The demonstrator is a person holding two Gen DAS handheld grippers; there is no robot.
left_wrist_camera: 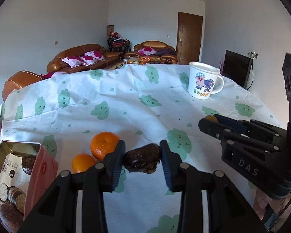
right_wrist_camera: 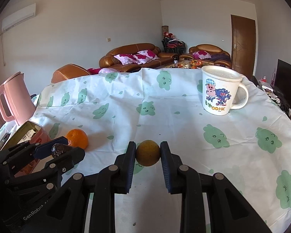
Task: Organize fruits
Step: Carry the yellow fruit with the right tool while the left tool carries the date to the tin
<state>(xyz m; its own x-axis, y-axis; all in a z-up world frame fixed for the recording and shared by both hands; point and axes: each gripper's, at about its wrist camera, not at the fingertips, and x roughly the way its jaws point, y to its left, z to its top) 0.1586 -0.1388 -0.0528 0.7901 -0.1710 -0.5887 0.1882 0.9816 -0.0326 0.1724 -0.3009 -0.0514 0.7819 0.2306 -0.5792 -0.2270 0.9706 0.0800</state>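
The left gripper (left_wrist_camera: 142, 156) clamps a soft, squashy dark fruit (left_wrist_camera: 142, 160) endwise; at three o'clock, the right gripper (right_wrist_camera: 147, 153) pinches a firm round yellowish fruit (right_wrist_camera: 147, 153).

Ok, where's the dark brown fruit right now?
In the left wrist view, the dark brown fruit is clamped in the left gripper, just right of two oranges and the open tin.

two oranges (left_wrist_camera: 99, 151) lie right of the tin (left_wrist_camera: 19, 176), mug (left_wrist_camera: 202, 80) far behind.
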